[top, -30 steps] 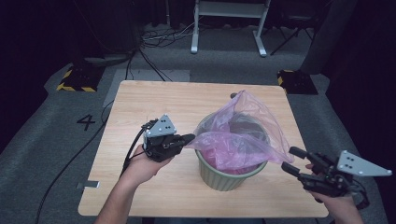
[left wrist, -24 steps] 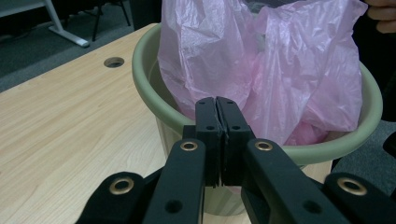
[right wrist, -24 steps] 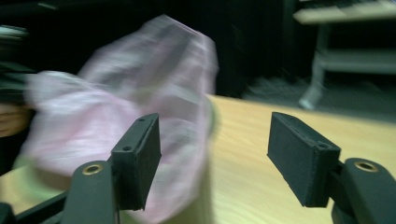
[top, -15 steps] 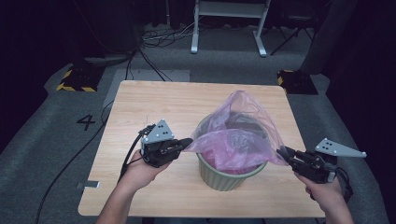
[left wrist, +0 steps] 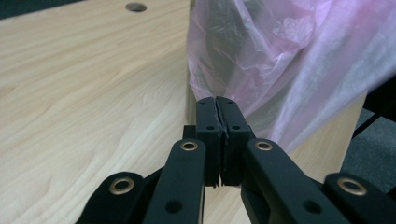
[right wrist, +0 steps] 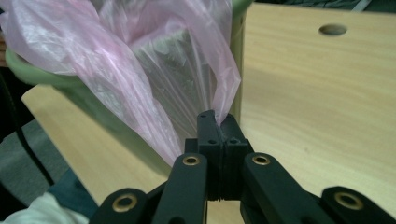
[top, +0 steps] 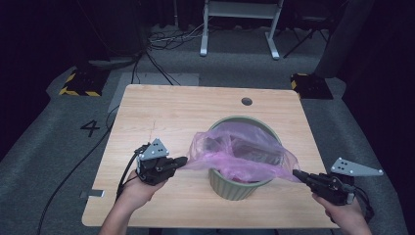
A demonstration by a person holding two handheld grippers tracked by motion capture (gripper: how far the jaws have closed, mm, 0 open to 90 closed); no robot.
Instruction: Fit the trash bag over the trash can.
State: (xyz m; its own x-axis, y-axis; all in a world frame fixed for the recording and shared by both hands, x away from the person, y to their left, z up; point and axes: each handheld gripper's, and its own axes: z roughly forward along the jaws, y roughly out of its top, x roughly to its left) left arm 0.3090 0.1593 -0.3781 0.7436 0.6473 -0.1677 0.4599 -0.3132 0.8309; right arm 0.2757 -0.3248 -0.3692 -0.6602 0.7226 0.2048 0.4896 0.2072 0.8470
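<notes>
Near the front edge of the wooden surface (top: pixel 161 112), the left gripper (top: pixel 182 160) is clenched on the left edge of the pink plastic bag (top: pixel 244 154), film pinched between its fingers (left wrist: pixel 209 122). The right gripper (top: pixel 296 173) has just been closing and now grips the bag's right edge. The bag stretches left to right between them, draped over the green bin (top: pixel 230 186), which stands right of centre. Farther off, a hole (top: pixel 246 101) marks the surface.

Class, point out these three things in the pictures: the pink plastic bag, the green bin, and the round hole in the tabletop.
pink plastic bag (top: pixel 244 152): high view, film stretched over the opening.
green bin (top: pixel 234 188): high view, front wall.
round hole (top: pixel 246 101): high view, its middle.
</notes>
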